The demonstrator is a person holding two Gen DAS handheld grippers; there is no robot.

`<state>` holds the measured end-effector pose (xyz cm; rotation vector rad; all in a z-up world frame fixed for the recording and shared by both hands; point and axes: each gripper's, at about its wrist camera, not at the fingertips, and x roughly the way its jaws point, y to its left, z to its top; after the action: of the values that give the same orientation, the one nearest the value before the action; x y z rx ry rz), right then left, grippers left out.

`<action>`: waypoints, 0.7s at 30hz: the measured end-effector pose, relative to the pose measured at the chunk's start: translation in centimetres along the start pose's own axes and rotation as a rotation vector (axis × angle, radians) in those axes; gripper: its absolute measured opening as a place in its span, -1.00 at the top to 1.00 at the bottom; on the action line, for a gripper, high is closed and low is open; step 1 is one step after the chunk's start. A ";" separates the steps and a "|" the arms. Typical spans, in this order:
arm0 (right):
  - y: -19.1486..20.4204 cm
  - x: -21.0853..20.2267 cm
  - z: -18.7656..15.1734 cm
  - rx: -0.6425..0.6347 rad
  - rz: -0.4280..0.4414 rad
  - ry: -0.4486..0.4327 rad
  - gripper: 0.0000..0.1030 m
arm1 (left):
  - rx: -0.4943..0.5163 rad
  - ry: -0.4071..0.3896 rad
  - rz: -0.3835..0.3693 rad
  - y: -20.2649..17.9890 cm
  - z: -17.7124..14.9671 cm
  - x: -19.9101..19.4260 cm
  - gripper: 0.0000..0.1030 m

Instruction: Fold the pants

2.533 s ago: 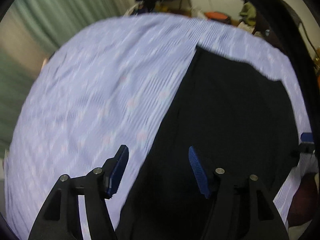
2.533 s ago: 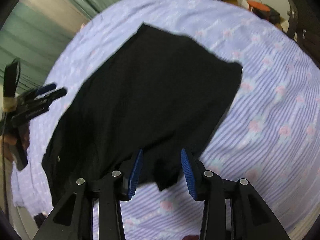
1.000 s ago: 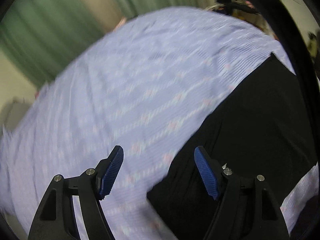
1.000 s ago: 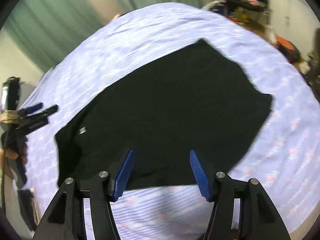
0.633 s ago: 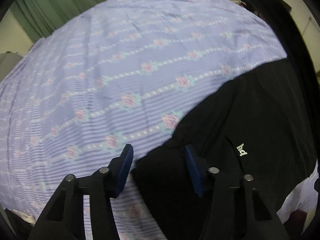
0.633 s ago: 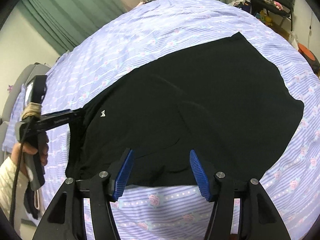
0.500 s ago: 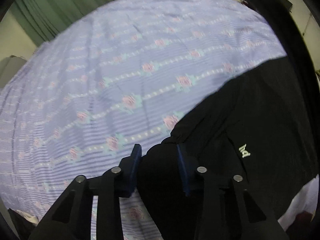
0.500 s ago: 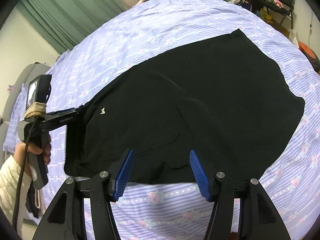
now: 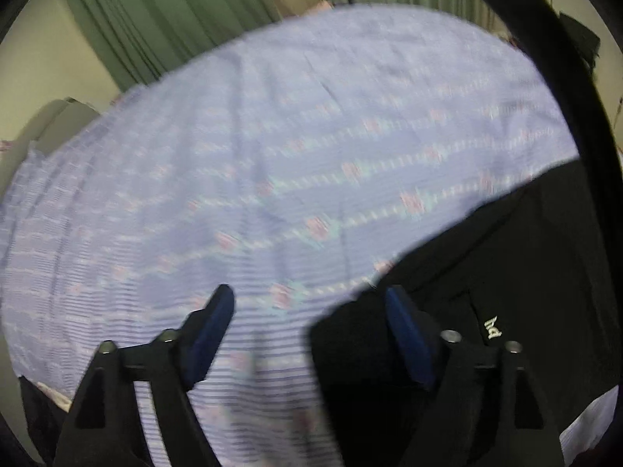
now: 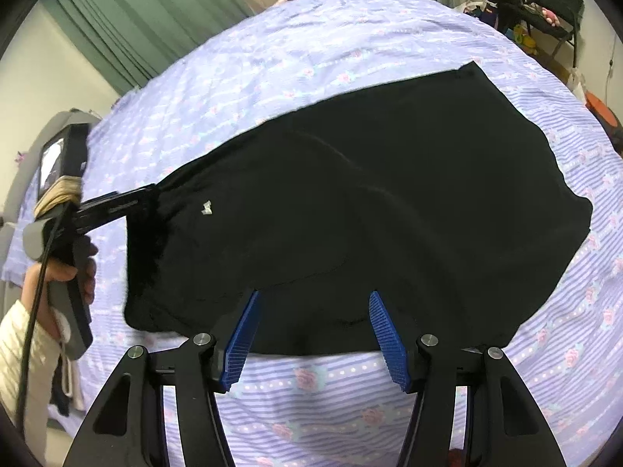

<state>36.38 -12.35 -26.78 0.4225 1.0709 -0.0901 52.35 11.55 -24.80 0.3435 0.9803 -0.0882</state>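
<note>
Two tongs worked over black pants [image 10: 373, 194] spread flat on a bed [image 10: 311, 46] with a lilac, rose-striped sheet. From its own camera the left tongs [image 9: 307, 323] stood wide open, the pants' corner lying between the blue pads with neither pad pressing it; the right camera showed them [image 10: 140, 202] at that same corner. The right tongs [image 10: 313, 330] hung wide open above the near edge, holding nothing. Green curtains [image 10: 163, 11] hung behind the bed.
</note>
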 end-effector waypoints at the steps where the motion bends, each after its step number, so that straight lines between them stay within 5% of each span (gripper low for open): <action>1: 0.0 -0.5 0.2 -0.001 0.005 -0.018 -0.15 | -0.016 -0.035 0.047 0.6 0.0 -1.4 -0.68; 2: 0.1 -0.8 0.3 -0.011 0.006 -0.031 -0.18 | -0.044 -0.073 0.086 1.6 -0.2 -3.0 -0.83; 7: 0.7 -2.9 1.2 -0.118 0.009 -0.117 -0.38 | -0.141 -0.113 0.102 4.5 -2.8 -8.5 -0.85; 15: -0.7 -5.3 2.5 -0.260 0.076 -0.172 -0.55 | -0.258 -0.028 -0.088 1.4 -11.5 -12.3 -0.85; 21: -2.0 -5.5 2.2 -0.272 0.070 -0.122 -0.55 | -0.614 0.025 -0.315 0.1 -16.7 -10.5 -0.75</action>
<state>34.99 -15.74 -21.72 0.2057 0.9318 0.0909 33.18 16.19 -24.62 -0.3755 1.0296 -0.0642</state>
